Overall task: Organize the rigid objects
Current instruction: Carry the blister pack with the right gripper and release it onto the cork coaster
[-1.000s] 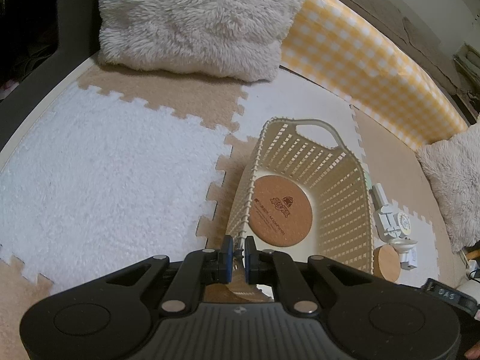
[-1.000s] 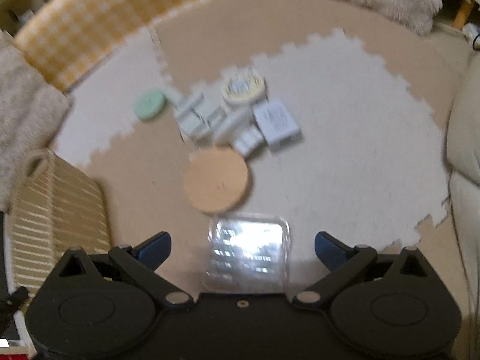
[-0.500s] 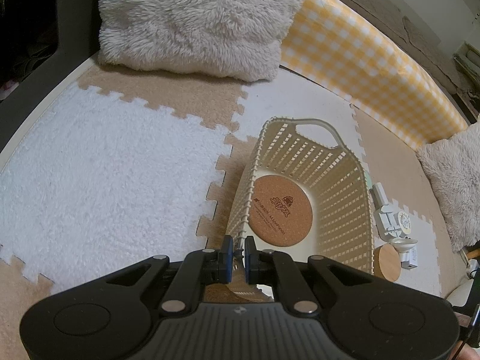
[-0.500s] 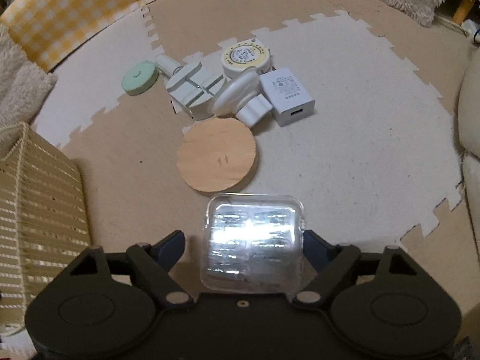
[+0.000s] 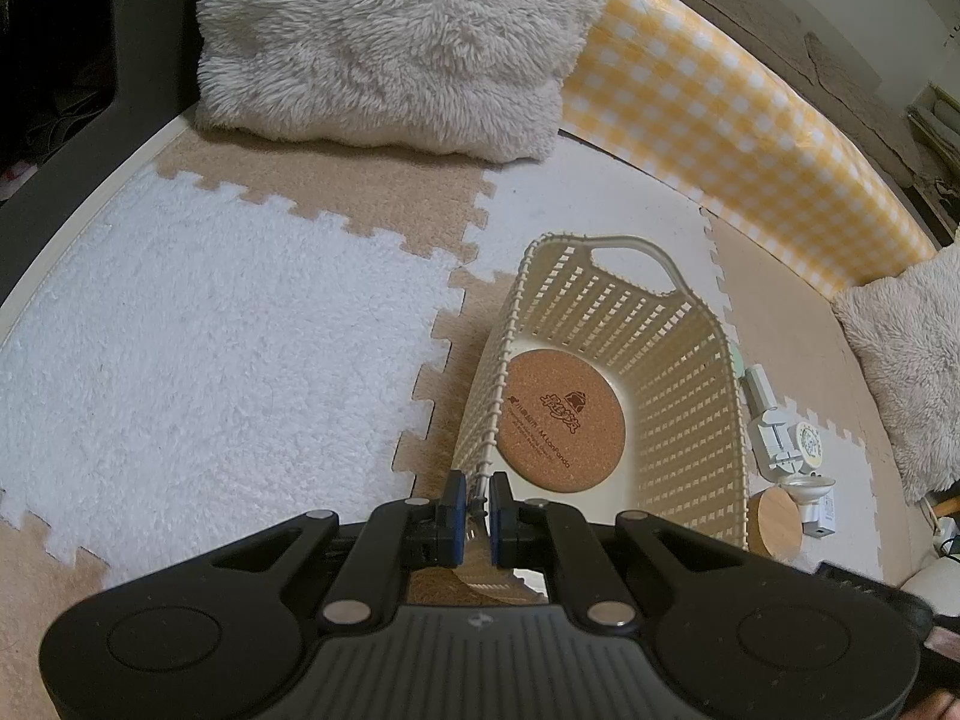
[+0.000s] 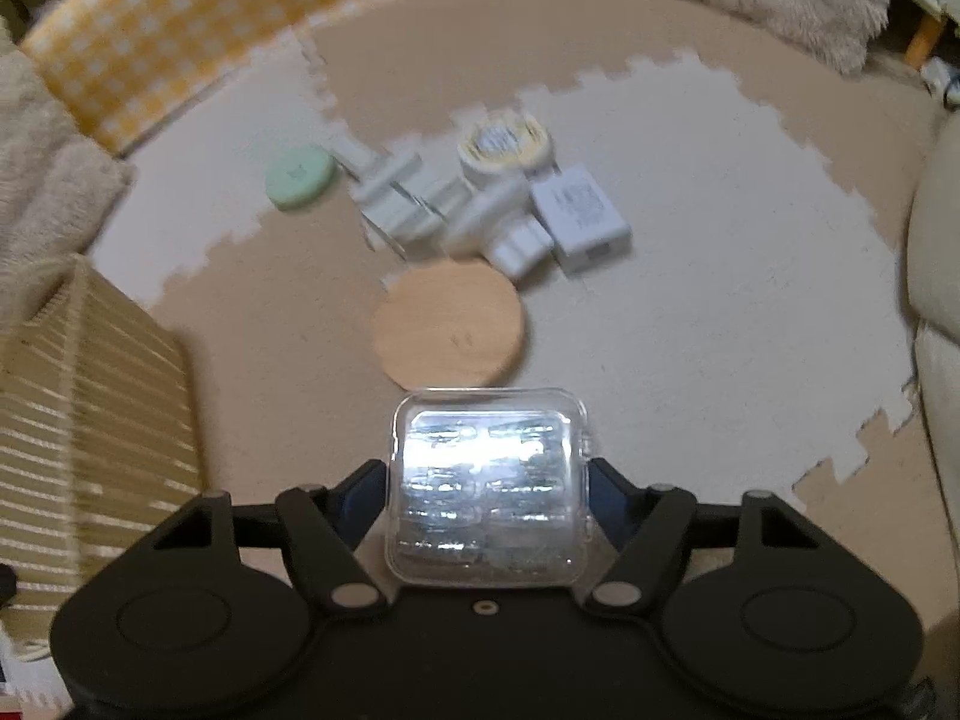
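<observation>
My left gripper [image 5: 477, 504] is shut on the near rim of a cream slatted basket [image 5: 690, 372], which holds a printed cork coaster [image 5: 561, 420]. My right gripper [image 6: 487, 489] is shut on a clear plastic case [image 6: 489, 489] and holds it above the floor mat. Beyond it lie a plain wooden coaster [image 6: 450, 324], a green round lid [image 6: 299, 176], a white clip [image 6: 403, 198], a round yellow-rimmed tin [image 6: 503, 144] and a white charger [image 6: 579, 216]. The basket's wall [image 6: 90, 396] shows at the left of the right wrist view.
Puzzle-edged white and beige foam mats [image 5: 198, 324] cover the floor. A fluffy cushion [image 5: 384, 42] and a yellow checked bolster [image 5: 732, 132] stand behind the basket. Another fluffy cushion [image 5: 912, 372] lies at the right. A cream cushion edge [image 6: 936, 228] is on the right.
My right gripper has closed on the clear case and lifted it, pulling back slightly from the pile. My left gripper has kept its hold on the basket rim.
</observation>
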Motion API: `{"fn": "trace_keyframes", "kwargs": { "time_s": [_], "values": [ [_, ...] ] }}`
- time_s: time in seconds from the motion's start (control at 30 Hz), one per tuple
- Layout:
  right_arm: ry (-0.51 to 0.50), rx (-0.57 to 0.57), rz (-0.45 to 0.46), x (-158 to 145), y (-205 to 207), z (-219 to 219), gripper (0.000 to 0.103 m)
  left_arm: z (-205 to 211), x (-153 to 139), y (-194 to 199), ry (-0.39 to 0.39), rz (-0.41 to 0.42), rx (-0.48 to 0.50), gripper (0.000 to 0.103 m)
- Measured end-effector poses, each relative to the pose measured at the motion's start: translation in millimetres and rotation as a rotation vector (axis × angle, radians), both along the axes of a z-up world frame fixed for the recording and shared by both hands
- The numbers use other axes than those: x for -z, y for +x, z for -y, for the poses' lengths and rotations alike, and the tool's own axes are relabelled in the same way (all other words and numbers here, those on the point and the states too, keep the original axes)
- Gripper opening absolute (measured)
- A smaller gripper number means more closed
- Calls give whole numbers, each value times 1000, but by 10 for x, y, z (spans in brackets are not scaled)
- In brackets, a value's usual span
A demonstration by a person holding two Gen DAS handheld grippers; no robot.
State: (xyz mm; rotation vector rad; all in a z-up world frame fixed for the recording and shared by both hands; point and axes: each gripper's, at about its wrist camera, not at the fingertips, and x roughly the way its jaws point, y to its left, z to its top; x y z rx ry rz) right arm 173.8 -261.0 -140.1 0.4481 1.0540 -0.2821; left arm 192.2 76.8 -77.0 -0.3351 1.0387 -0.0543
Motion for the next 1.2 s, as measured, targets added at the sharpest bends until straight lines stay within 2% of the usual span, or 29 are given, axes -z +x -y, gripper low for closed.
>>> {"fn": "trace_keyframes", "kwargs": {
  "time_s": [0.3, 0.43, 0.6, 0.73, 0.97, 1.2],
  "values": [
    [39, -101, 279, -808, 38, -230, 73, 1, 1, 0, 0, -1, 0, 7],
    [83, -182, 336, -1048, 201, -501, 73, 1, 1, -1, 0, -1, 0, 7],
    [102, -273, 331, -1104, 445, -913, 73, 5, 14, -11, -6, -3, -2, 7],
    [95, -313, 304, -1040, 603, -1192, 73, 10, 15, -14, -6, -3, -2, 7],
    [58, -387, 223, -788, 868, -1587, 73, -9, 15, -5, -14, -9, -2, 7],
    [26, -410, 136, -478, 1093, -1676, 73, -14, 19, -3, -16, -10, -3, 7]
  ]
}}
